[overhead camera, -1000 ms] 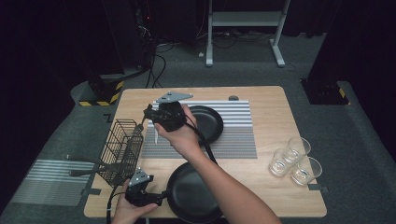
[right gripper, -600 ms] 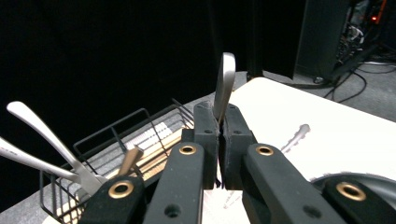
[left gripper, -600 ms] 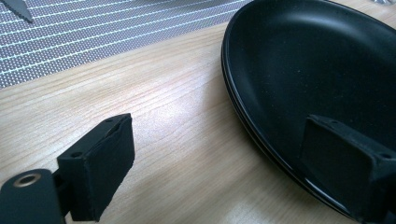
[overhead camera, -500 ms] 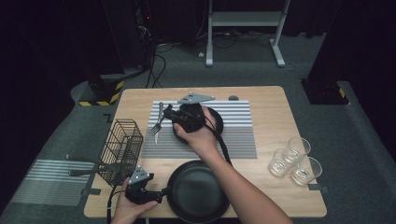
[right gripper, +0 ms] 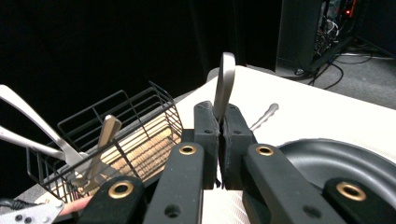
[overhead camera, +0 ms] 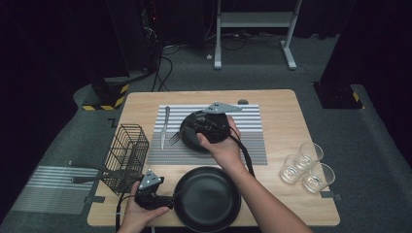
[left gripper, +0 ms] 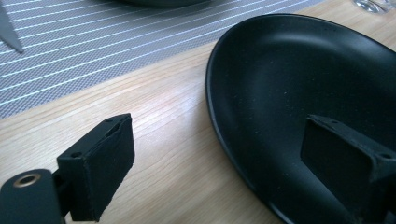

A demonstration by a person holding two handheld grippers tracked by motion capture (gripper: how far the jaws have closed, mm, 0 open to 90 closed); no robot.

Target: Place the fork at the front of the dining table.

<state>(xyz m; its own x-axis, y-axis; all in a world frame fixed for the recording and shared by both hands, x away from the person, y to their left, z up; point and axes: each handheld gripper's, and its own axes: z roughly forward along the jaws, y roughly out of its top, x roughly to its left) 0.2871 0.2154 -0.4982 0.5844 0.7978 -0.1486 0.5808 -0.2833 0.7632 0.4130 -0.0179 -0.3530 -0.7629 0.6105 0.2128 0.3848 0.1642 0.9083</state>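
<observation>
My right gripper (right gripper: pixel 221 116) is shut on the stem of a silver fork (right gripper: pixel 224 84), which sticks up past the jaw tips. In the high view this gripper (overhead camera: pixel 189 132) hovers over a black dish (overhead camera: pixel 192 144) on the striped placemat (overhead camera: pixel 252 127), and the fork's tines (overhead camera: pixel 174 139) point toward the basket. A knife (overhead camera: pixel 165 126) lies on the placemat's left part. My left gripper (left gripper: pixel 217 130) is open at the near table edge. Its jaws stand either side of the rim of a black frying pan (left gripper: pixel 299 79), without pressing on it.
A black wire basket (overhead camera: pixel 127 150) with a few utensils stands at the table's left edge. Three glasses (overhead camera: pixel 306 167) stand at the right. The frying pan (overhead camera: pixel 206 199) takes up the near middle. A second striped mat (overhead camera: pixel 48 189) lies beyond the table's left edge.
My right gripper has carried the fork to the right, from beside the basket to above the black dish. The left gripper has stayed at the pan.
</observation>
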